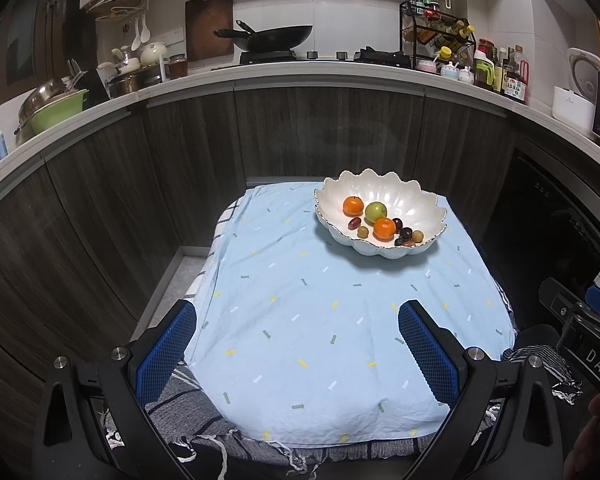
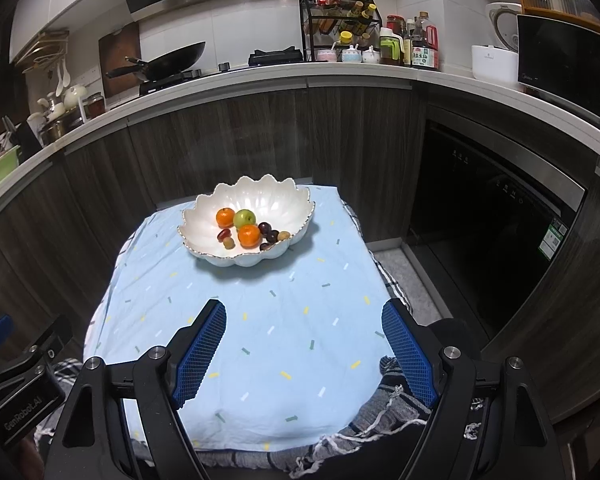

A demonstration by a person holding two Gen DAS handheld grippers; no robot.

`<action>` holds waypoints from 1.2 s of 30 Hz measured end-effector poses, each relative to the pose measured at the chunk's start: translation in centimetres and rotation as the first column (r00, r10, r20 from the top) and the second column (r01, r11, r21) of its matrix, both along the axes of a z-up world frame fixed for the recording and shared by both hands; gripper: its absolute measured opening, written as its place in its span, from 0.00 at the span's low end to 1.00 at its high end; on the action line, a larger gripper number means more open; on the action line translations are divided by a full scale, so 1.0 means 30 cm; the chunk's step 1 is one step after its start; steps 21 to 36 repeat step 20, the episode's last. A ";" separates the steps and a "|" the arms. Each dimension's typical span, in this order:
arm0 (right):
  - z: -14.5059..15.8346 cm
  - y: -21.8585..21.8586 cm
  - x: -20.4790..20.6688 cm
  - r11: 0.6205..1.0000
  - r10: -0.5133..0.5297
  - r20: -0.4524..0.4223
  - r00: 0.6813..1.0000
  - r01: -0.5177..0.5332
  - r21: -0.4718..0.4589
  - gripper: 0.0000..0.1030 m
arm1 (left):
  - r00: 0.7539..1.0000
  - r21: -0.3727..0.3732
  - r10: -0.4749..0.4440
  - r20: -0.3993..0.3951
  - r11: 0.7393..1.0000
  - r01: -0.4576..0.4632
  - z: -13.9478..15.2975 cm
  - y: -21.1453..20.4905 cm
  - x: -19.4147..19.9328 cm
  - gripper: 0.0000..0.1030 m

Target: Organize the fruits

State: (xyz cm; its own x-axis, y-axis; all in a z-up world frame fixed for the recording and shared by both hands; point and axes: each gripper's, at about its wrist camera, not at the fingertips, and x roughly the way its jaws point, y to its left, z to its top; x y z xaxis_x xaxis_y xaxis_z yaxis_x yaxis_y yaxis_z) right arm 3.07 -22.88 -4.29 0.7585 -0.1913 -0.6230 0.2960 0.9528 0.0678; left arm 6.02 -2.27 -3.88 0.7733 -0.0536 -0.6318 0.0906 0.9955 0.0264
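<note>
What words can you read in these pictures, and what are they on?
"DAS": on the right claw's black body, at the edge of the left view; the rest is cut off.
"GenRobot.AI": on the left claw's black body, at the edge of the right view.
Bottle labels, the green oven sticker and the oven's panel marks: too small to read.
</note>
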 end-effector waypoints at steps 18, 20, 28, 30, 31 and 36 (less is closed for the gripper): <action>-0.011 0.003 0.004 1.000 0.007 -0.004 1.000 -0.007 0.000 0.79 | 1.000 -0.005 -0.003 -0.012 1.000 0.003 -0.006 -0.001 0.006 1.00; -0.013 0.004 0.004 1.000 0.006 -0.005 1.000 -0.006 0.001 0.79 | 1.000 -0.005 -0.004 -0.013 1.000 0.004 -0.006 0.000 0.007 1.00; -0.013 0.004 0.004 1.000 0.006 -0.005 1.000 -0.006 0.001 0.79 | 1.000 -0.005 -0.004 -0.013 1.000 0.004 -0.006 0.000 0.007 1.00; -0.013 0.004 0.004 1.000 0.006 -0.005 1.000 -0.006 0.001 0.79 | 1.000 -0.005 -0.004 -0.013 1.000 0.004 -0.006 0.000 0.007 1.00; -0.013 0.004 0.004 1.000 0.006 -0.005 1.000 -0.006 0.001 0.79 | 1.000 -0.005 -0.004 -0.013 1.000 0.004 -0.006 0.000 0.007 1.00; -0.013 0.004 0.004 1.000 0.006 -0.005 1.000 -0.006 0.001 0.79 | 1.000 -0.005 -0.004 -0.013 1.000 0.004 -0.006 0.000 0.007 1.00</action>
